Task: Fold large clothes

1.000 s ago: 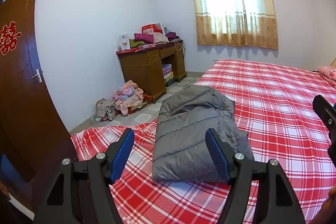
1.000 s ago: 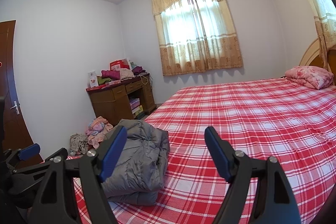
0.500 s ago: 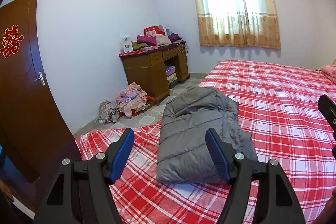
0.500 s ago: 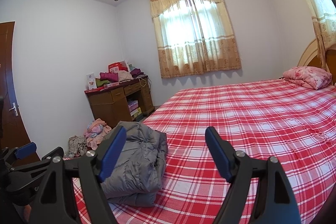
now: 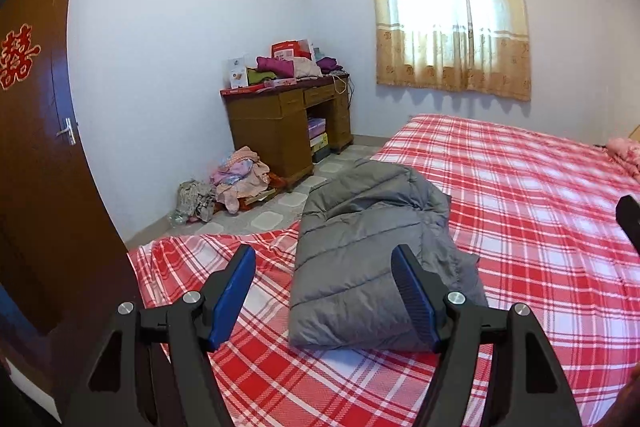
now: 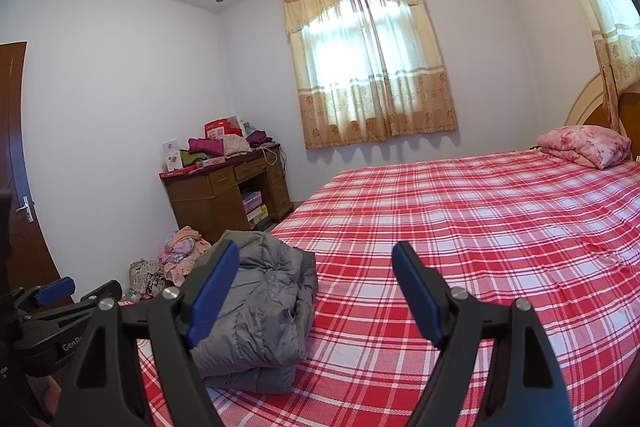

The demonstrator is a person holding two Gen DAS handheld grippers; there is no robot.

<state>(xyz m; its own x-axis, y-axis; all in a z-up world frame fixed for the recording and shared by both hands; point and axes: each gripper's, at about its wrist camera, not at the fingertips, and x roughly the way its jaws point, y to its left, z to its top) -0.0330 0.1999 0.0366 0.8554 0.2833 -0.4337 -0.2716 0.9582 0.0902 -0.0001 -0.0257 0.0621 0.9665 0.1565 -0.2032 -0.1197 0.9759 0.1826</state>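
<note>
A grey quilted down jacket [image 5: 360, 247] lies folded into a thick bundle near the foot corner of the bed [image 5: 540, 211], on the red-and-white plaid sheet. It also shows in the right wrist view [image 6: 260, 315]. My left gripper [image 5: 324, 287] is open and empty, held above the bed just short of the jacket's near edge. My right gripper [image 6: 316, 287] is open and empty, above the sheet to the right of the jacket. The left gripper [image 6: 60, 291] shows at the left edge of the right wrist view.
A wooden desk [image 5: 280, 123] piled with clothes and boxes stands against the far wall. A heap of clothes [image 5: 236, 183] lies on the tiled floor beside it. A brown door [image 5: 36, 147] is at the left. A pink pillow [image 6: 584, 145] lies at the headboard.
Both grippers have drifted slightly back and to the left, still open and empty. The folded jacket has not moved.
</note>
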